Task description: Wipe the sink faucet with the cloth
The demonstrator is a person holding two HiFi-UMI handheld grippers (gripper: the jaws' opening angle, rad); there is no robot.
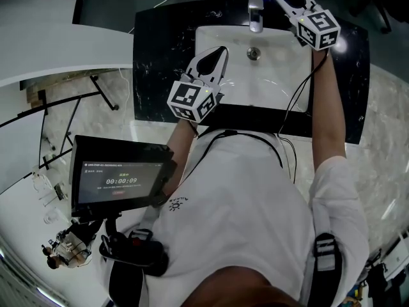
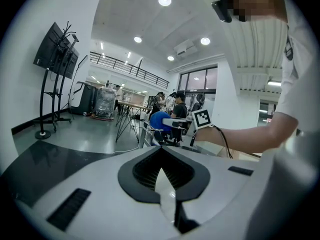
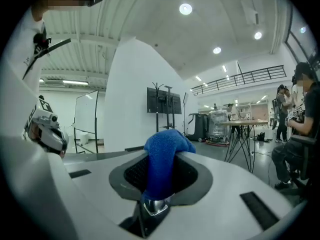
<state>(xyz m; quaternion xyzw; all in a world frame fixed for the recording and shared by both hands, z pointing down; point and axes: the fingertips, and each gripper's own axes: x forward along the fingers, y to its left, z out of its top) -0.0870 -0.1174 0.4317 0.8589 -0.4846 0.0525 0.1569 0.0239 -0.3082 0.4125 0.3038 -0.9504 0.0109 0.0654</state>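
Faucet [image 1: 255,6]: chrome, upright at the far rim of the white sink [image 1: 211,40], spout reaching nearward over the drain [image 1: 254,54]. No streaks or dirt discernible; finish too small to grade.

Cloth [image 3: 161,156]: blue, plush, bunched into a fold. Clamped between the jaws of the right gripper [image 1: 286,0], just beside the right side of the faucet head. Chrome glint directly under the cloth in the right gripper view, probably the faucet body.

Progress, as a judgement: cloth in hand and brought to the fixture; wiping at or near contact. Spout length, left side and base apparently left to cover.

Left gripper [image 1: 216,55]: jaws clenched on nothing, poised above the left half of the sink, well apart from the faucet.

Surroundings: black marbled counter [image 1: 160,56] framing the sink.
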